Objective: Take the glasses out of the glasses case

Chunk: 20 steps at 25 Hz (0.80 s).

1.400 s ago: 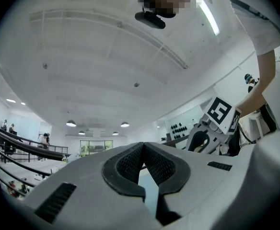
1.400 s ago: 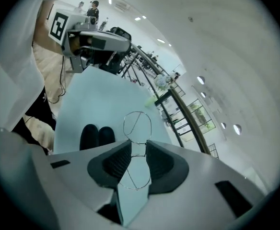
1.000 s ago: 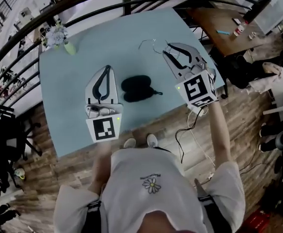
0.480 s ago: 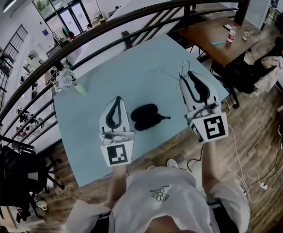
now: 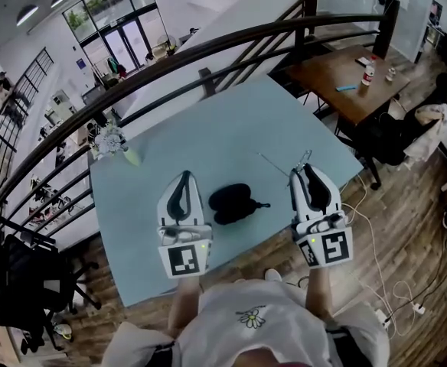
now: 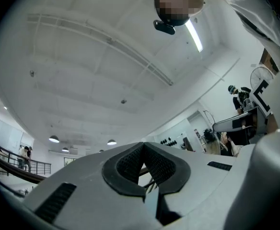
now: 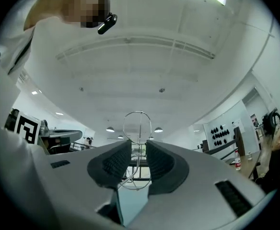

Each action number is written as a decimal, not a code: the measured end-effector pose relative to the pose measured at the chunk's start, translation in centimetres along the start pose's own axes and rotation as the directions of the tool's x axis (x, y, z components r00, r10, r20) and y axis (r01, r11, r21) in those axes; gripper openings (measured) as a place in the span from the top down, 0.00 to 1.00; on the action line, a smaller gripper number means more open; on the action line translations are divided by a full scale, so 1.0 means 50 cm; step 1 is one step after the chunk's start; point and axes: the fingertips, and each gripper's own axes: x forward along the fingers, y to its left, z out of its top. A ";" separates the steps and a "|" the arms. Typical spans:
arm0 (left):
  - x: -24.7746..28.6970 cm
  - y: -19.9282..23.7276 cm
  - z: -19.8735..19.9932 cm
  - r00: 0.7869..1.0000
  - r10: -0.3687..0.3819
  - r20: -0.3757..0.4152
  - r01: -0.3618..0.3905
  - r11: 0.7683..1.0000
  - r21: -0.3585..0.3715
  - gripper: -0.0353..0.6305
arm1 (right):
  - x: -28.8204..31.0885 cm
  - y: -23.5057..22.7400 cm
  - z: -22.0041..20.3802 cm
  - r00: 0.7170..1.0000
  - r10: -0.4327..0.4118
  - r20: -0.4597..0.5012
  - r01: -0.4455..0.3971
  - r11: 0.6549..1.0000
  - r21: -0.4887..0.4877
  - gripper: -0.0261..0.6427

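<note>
A black glasses case (image 5: 235, 203) lies on the pale blue table (image 5: 208, 128), between my two grippers. To its right, my right gripper (image 5: 308, 168) is shut on thin wire-rimmed glasses (image 5: 301, 159), lifted off the table. In the right gripper view the wire frame runs up between the pads, and one round lens ring (image 7: 137, 127) stands above the right gripper (image 7: 138, 145). Left of the case hangs my left gripper (image 5: 184, 176), shut and holding nothing. In its own view the left gripper (image 6: 143, 147) shows both tips meeting, pointed up at the ceiling.
A small flower vase (image 5: 112, 140) stands at the table's far left corner. A dark curved railing (image 5: 208, 48) runs behind the table. A brown table (image 5: 346, 71) with a bottle is at the right. Cables (image 5: 376, 235) lie on the wooden floor.
The right gripper has rolled upright and come back toward the table's near edge, carrying the glasses. The left gripper has shifted only a little. The case has stayed put.
</note>
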 end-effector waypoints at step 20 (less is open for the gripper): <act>-0.004 -0.004 -0.013 1.000 0.011 -0.011 -0.011 1.000 -0.009 0.92 | -0.002 -0.009 -0.004 1.000 -0.018 -0.012 0.018 1.000 -0.021 0.82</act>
